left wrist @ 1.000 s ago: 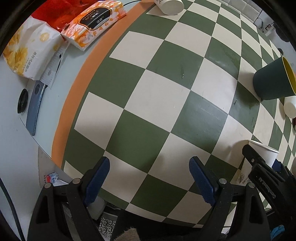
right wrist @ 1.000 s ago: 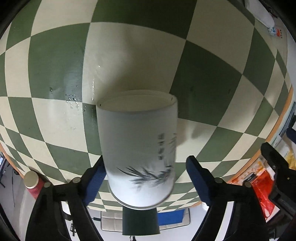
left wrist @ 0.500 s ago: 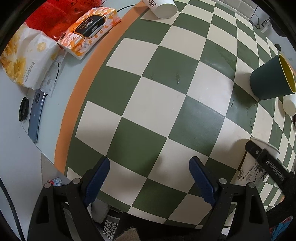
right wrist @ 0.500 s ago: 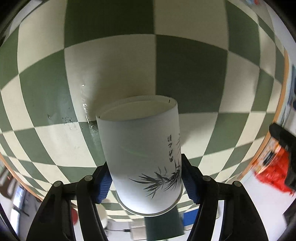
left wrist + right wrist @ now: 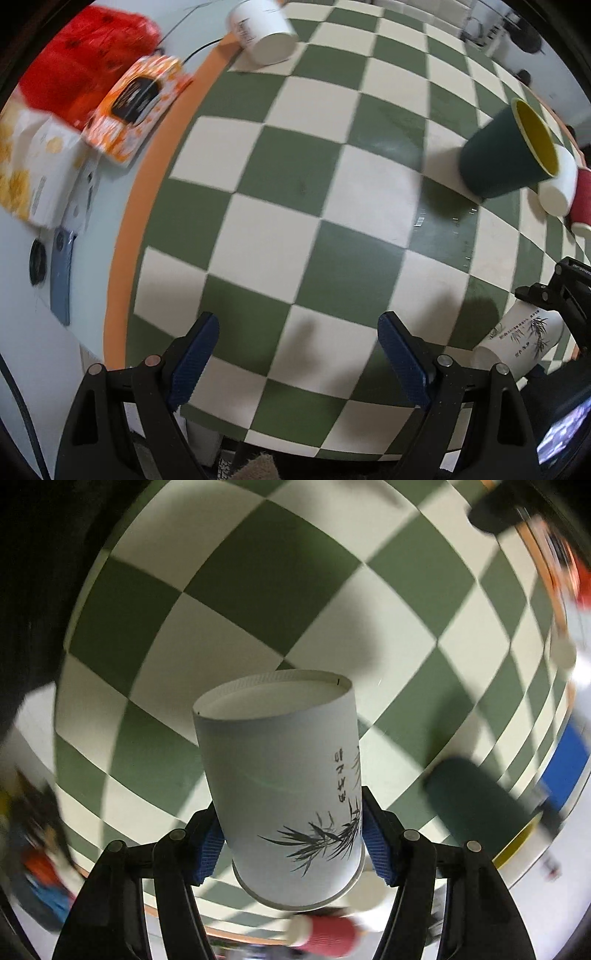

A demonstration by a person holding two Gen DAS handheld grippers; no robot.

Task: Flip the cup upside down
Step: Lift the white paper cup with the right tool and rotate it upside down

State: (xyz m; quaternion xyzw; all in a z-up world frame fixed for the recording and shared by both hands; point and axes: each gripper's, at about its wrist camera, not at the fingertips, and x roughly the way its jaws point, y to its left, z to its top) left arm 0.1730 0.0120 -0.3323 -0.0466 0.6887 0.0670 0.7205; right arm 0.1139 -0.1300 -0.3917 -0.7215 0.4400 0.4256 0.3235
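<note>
A white paper cup (image 5: pixel 284 794) with a bamboo print sits between the blue pads of my right gripper (image 5: pixel 291 834), which is shut on it near its rim. The cup's base points away from the camera, above the green and cream checkered cloth (image 5: pixel 258 590). In the left wrist view the same cup (image 5: pixel 521 339) shows at the lower right, tilted and held off the cloth by the black right gripper (image 5: pixel 554 295). My left gripper (image 5: pixel 299 354) is open and empty over the near part of the cloth.
A dark green cup (image 5: pixel 506 151) with a yellow inside lies on its side at the right, beside a white cup (image 5: pixel 557 188) and a red cup (image 5: pixel 583 195). Another white cup (image 5: pixel 262 29) lies at the far edge. Snack packets (image 5: pixel 133 107) lie left.
My right gripper has closed on the bamboo cup, lifted it and is turning it; the background has swung round. The left gripper view has shifted slightly; it stays open.
</note>
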